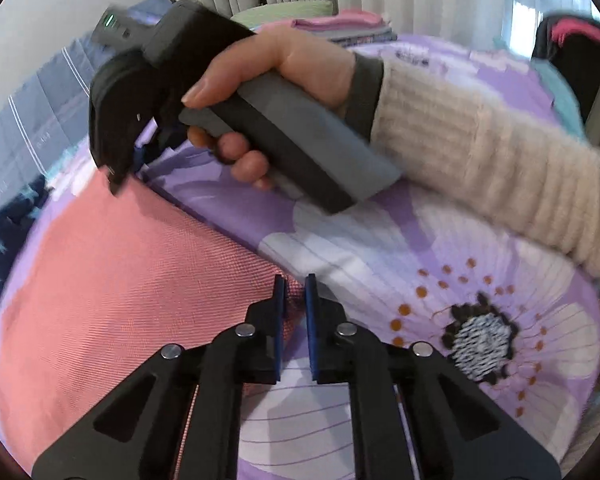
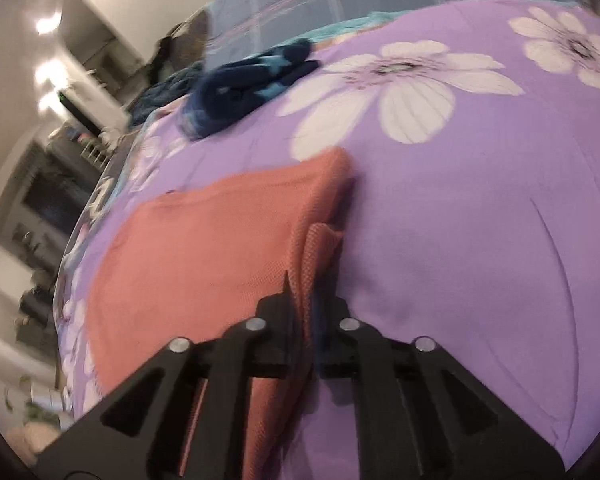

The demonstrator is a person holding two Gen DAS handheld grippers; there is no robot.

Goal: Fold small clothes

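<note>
A salmon-pink knit garment (image 1: 112, 280) lies flat on a purple floral bedspread (image 1: 380, 236). My left gripper (image 1: 296, 286) sits over the garment's near corner, its blue pads (image 1: 279, 300) a narrow gap apart with pink cloth between them. My right gripper (image 1: 120, 168), held in a hand with a cream sleeve, touches down at the garment's far corner. In the right wrist view that gripper (image 2: 304, 284) is shut on a raised fold of the pink garment (image 2: 204, 248).
A dark blue patterned garment (image 2: 252, 80) lies bunched farther along the bedspread (image 2: 480, 208), also in the left wrist view (image 1: 8, 232). Folded pink clothes (image 1: 340, 24) are stacked at the far end. A grey-blue checked blanket (image 1: 40, 108) borders the bedspread.
</note>
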